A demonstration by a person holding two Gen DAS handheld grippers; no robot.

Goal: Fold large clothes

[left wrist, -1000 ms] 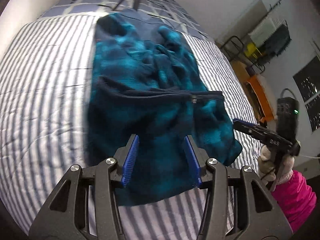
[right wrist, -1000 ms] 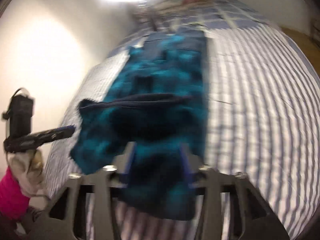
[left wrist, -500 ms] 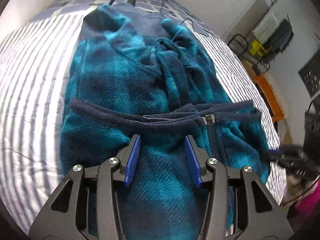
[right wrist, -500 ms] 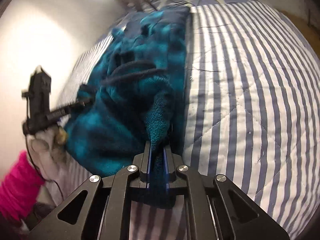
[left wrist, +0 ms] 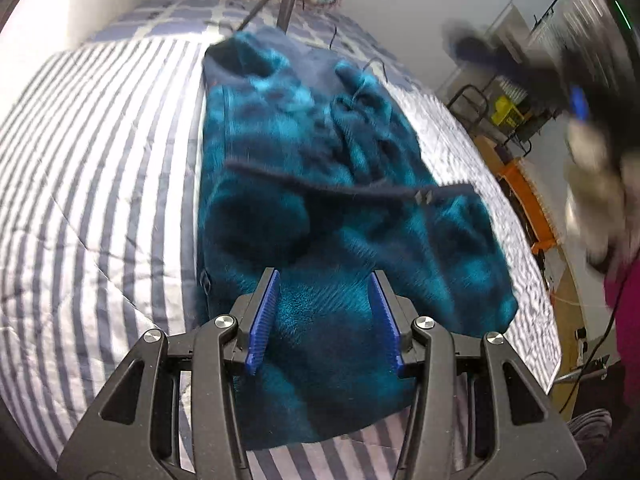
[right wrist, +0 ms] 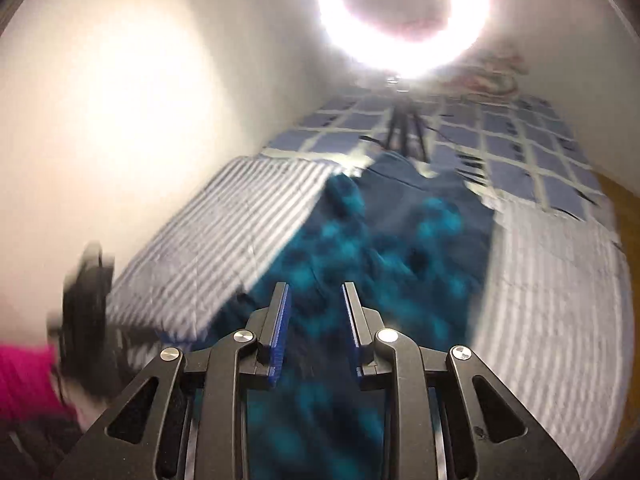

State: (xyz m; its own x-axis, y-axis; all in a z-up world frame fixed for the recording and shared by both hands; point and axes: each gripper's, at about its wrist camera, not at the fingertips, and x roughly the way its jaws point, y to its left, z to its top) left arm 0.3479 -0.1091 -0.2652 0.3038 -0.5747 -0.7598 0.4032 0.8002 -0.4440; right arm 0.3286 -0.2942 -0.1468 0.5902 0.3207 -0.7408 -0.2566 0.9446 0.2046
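Folding the teal fleece point(left wrist: 320, 152) on the striped bed point(left wrist: 100, 160): your left gripper point(left wrist: 324, 316) hovers half-wide, holding nothing; your right gripper point(right wrist: 316, 328) is opening, nothing between its fingers. Pinch 1 hem layer cleanly.

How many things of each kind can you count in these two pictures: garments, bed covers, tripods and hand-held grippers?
Teal fleece jacket: 1
Bed covers: 2, the striped quilt and the checked blanket
Tripod: 1
Grippers: 2, the left gripper and the right gripper
Total: 6
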